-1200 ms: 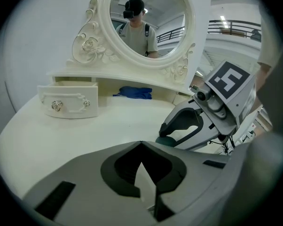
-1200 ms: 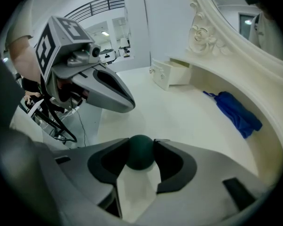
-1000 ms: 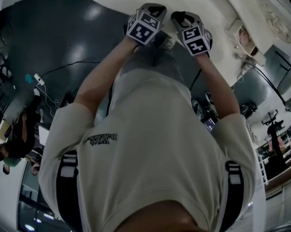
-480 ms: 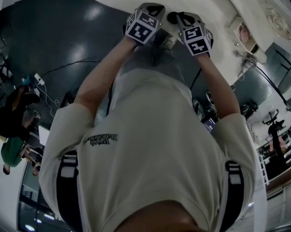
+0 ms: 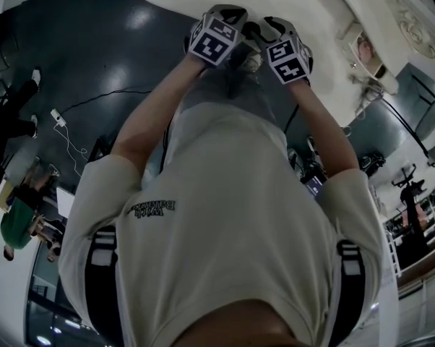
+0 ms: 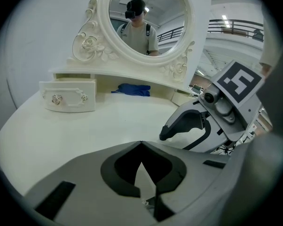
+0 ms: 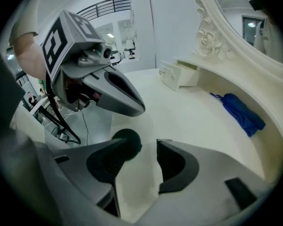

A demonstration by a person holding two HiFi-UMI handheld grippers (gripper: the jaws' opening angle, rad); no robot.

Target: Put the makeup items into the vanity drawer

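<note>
You face the white vanity tabletop (image 6: 85, 131). At its back, the oval mirror in a carved white frame (image 6: 146, 20) stands on a curved white shelf (image 6: 118, 74). Under that shelf, to your left, sits the small white drawer with ornate knobs (image 6: 68, 95), with the blue folded cloth (image 6: 131, 89) to its right. The small dark round object (image 7: 128, 142) lies near the tabletop's edge closest to you.

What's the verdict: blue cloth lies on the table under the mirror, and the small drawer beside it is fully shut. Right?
One thing is off. The drawer is not shut: it is pulled partly out, and the right gripper view shows its open top. The rest holds: the blue cloth lies on the table under the mirror, beside that drawer.
</note>
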